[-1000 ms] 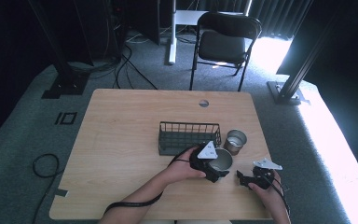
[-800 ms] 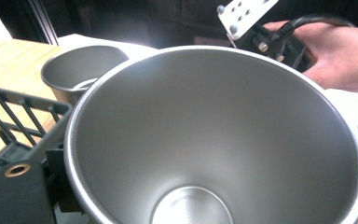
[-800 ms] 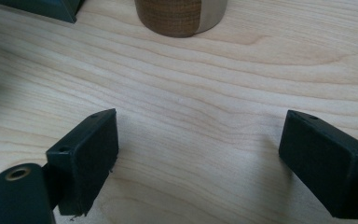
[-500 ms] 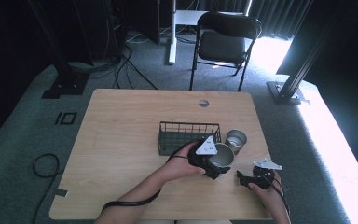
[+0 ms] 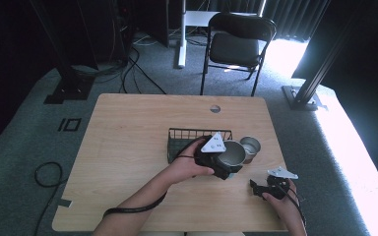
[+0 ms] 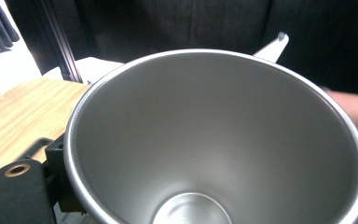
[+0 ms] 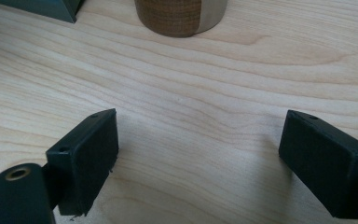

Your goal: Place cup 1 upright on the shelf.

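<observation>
A large steel cup (image 5: 234, 153) is held just above the table in front of the black wire basket (image 5: 197, 139), with my left gripper (image 5: 222, 167) shut on it. In the left gripper view the cup's open mouth (image 6: 214, 140) faces the camera and is empty; one black finger (image 6: 16, 186) shows at its left side. A smaller steel cup (image 5: 250, 146) stands upright to the right of the large one. My right gripper (image 5: 262, 188) rests low near the table's front right, open, with only bare wood between its fingers (image 7: 198, 158). A cup base (image 7: 182, 16) stands ahead of it.
The wooden table (image 5: 128, 147) has open surface on its left half and along the far side, where there is a round cable hole (image 5: 215, 108). A cable trails from the left hand over the front edge. A folding chair (image 5: 241, 42) stands beyond the table.
My left gripper has edged slightly away from the person with the large cup in it. The right gripper has stayed in place.
</observation>
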### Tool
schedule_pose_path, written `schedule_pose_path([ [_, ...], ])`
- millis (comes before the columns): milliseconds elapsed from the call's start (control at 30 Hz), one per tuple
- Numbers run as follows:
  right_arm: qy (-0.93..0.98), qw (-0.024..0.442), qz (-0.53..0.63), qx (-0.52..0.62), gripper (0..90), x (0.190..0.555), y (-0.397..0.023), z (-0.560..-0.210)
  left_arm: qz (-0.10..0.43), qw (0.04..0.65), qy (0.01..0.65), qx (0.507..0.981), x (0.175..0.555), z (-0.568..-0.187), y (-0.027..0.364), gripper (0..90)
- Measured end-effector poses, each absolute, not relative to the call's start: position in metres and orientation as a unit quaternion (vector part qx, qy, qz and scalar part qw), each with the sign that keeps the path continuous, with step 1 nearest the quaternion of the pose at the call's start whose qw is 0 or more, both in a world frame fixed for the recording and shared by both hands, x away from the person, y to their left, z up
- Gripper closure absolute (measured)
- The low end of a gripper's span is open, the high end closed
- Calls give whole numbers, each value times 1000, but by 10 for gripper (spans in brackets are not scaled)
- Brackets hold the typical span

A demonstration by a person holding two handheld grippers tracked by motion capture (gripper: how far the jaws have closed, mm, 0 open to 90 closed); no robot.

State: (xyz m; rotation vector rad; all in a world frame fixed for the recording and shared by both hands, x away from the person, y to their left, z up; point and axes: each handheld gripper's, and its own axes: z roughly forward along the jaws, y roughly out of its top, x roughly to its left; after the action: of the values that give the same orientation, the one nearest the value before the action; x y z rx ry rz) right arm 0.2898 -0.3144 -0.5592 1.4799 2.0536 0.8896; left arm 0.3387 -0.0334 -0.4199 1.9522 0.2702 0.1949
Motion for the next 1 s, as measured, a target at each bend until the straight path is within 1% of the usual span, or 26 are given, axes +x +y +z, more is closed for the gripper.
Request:
schedule_pose_path([
  [367, 745, 227, 323, 537, 114, 290, -314, -559, 104, 552, 148, 814, 350, -403, -15, 137],
  [633, 745, 227, 323, 537, 114, 290, -314, -559, 126, 555, 187, 800, 359, -395, 6, 137],
  [1000, 745, 227, 323, 537, 114, 290, -314, -559, 167, 552, 224, 786, 373, -389, 32, 137],
])
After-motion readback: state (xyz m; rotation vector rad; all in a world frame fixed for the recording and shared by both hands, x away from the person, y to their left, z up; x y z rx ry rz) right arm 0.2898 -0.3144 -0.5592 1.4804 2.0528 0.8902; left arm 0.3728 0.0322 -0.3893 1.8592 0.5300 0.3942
